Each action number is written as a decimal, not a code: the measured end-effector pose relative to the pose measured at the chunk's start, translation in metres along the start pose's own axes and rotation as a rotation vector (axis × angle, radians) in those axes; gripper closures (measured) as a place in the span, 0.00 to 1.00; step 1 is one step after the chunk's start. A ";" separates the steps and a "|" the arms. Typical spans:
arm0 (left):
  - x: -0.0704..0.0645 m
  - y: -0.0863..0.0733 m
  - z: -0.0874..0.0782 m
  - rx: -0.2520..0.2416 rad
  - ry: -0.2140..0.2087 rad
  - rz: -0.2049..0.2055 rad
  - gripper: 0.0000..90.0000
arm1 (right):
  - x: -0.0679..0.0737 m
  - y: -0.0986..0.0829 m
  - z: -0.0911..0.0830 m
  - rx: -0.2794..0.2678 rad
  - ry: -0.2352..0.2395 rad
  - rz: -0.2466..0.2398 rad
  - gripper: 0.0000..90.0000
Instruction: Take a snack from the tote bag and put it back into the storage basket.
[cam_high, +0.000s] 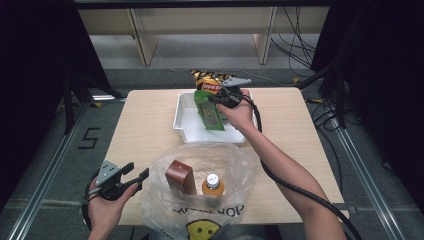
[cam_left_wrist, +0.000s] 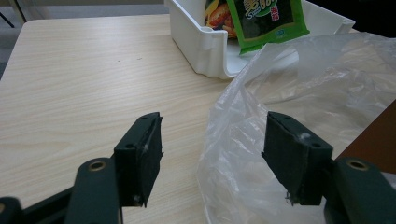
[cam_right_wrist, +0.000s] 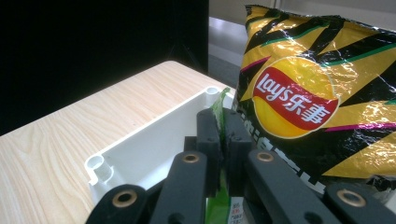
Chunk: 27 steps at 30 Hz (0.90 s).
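Packing snacks from tray to bag, by the look of it. Upper centre of the high view: right gripper (cam_high: 216, 96), jaws pinched tight on the top edge of a flat green foil snack packet (cam_high: 210, 112), hanging long axis roughly vertical and a little tilted, lower end down inside the white plastic tray (cam_high: 186, 122). Same clamp seen near the bottom centre of the right gripper view (cam_right_wrist: 220, 135), a sliver of green foil (cam_right_wrist: 217, 112) squeezed between the closed black jaws, with a black-and-yellow Lay's crisp bag (cam_right_wrist: 317, 93) just beside at the right and the tray's white rim (cam_right_wrist: 140, 140) to the left. Lower centre of the high view: crinkled clear plastic carrier bag (cam_high: 200, 190), mouth open upward, already holding a brown rectangular box (cam_high: 180, 176) and an orange bottle with a white cap (cam_high: 213, 184). Bag directly below the packet in the frame, well apart from it, so the carry probably runs straight down the frame toward the person. Lower left of the high view: left gripper (cam_high: 136, 172), jaws spread wide and gripping nothing, just beside the bag's left edge. In the left gripper view (cam_left_wrist: 212, 154), bag film (cam_left_wrist: 243, 140) lying between the open jaws, seemingly not clamped. Left gripper nearer the bag, likely placed to hold its rim open; packet's hanging lower end well suited to entering first.
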<state>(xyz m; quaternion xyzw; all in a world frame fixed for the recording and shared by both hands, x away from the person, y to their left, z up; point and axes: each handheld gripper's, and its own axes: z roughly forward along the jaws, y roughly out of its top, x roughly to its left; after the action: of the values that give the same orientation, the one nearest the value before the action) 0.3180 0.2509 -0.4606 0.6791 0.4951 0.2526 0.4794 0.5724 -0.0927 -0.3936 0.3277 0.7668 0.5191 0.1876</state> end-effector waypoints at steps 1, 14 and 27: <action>0.000 0.000 0.000 0.000 0.000 0.000 0.41 | 0.000 0.000 0.000 0.002 0.001 -0.005 0.98; 0.000 0.000 0.000 0.000 0.000 0.000 0.41 | -0.006 -0.006 0.002 0.027 -0.010 -0.014 0.96; 0.000 0.000 0.000 0.002 -0.002 -0.002 0.41 | -0.015 -0.019 -0.002 0.109 -0.030 -0.023 0.96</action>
<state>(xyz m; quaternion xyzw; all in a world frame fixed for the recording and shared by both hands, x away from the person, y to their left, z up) 0.3178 0.2505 -0.4609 0.6796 0.4955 0.2509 0.4793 0.5762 -0.1095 -0.4106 0.3364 0.7949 0.4692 0.1868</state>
